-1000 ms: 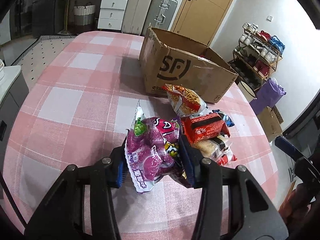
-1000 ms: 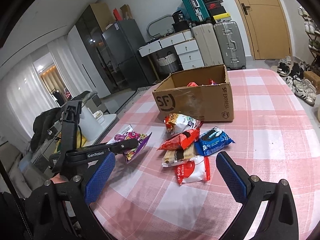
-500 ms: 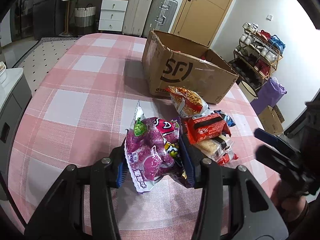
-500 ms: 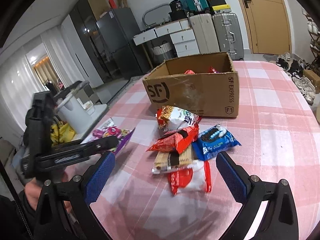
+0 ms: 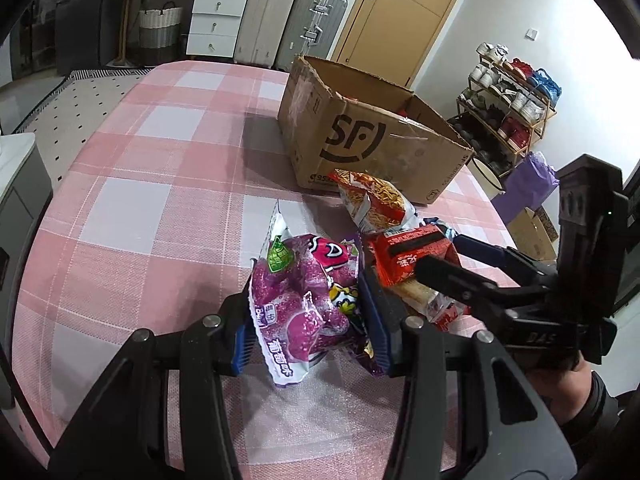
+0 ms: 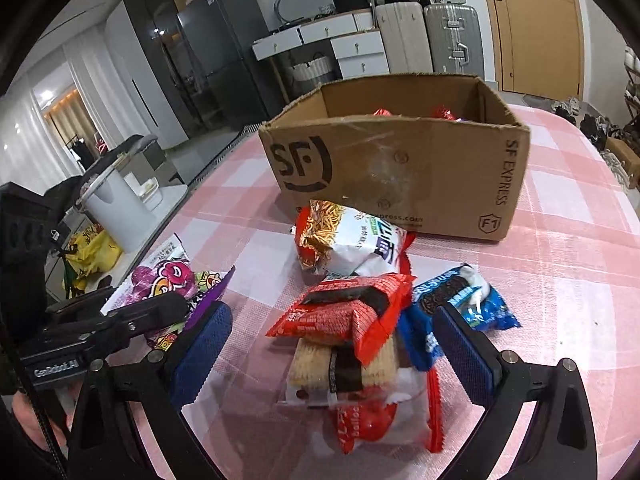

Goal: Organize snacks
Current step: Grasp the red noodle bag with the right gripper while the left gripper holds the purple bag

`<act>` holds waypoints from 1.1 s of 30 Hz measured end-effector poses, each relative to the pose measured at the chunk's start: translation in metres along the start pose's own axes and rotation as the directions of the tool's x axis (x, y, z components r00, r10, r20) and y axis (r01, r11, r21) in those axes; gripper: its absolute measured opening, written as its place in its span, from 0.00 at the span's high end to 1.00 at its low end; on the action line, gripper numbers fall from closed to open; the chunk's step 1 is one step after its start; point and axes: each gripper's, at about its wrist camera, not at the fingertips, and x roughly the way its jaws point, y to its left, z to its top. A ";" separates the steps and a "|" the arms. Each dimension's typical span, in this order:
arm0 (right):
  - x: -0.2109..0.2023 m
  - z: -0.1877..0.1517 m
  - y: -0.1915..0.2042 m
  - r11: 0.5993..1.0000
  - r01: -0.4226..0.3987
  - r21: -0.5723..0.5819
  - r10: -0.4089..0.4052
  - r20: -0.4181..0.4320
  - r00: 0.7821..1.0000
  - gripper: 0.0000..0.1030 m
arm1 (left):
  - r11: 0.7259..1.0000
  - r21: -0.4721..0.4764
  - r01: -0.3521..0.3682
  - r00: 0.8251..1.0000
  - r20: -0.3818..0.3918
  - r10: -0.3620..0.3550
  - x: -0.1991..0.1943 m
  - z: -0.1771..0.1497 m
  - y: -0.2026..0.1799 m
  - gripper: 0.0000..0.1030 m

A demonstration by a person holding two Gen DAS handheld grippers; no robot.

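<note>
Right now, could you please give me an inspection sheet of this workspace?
Surface: table under pink checked cloth.
Job's things: cardboard box open, some snacks inside; purple candy bag; red packet atop biscuit pack; noodle-snack bag; blue cookie pack.
Clutter: nothing seen.
Grippers: left gripper shut on purple candy bag; right gripper open, straddling red packet.
Cables: nothing seen.
Surroundings: suitcases, drawers, shoe rack.

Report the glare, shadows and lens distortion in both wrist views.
Left wrist view: glare on the purple snack bag, the cardboard box shadows the tablecloth, dark rounded corners. Right wrist view: bright curtained window at left, shiny tape on the box, straight edges bowed.
</note>
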 end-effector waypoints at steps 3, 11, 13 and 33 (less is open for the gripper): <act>0.009 0.001 0.003 1.000 0.025 -0.014 -0.025 -0.012 1.000 0.01 | 1.000 -0.005 0.002 1.000 -0.010 -0.002 0.003 0.000 0.004 0.57; 0.035 0.002 0.013 0.988 0.137 -0.073 -0.140 -0.039 0.989 0.17 | 1.000 -0.024 0.014 1.000 -0.020 -0.014 0.005 -0.002 0.011 0.57; 0.037 0.002 0.014 0.987 0.141 -0.077 -0.144 -0.043 0.989 0.21 | 1.000 -0.027 0.014 1.000 -0.022 -0.014 0.006 -0.002 0.013 0.57; 0.015 -0.008 -0.001 0.999 0.041 0.001 -0.041 0.018 0.999 0.56 | 1.000 -0.021 0.005 1.000 -0.024 -0.006 -0.001 -0.008 0.007 0.57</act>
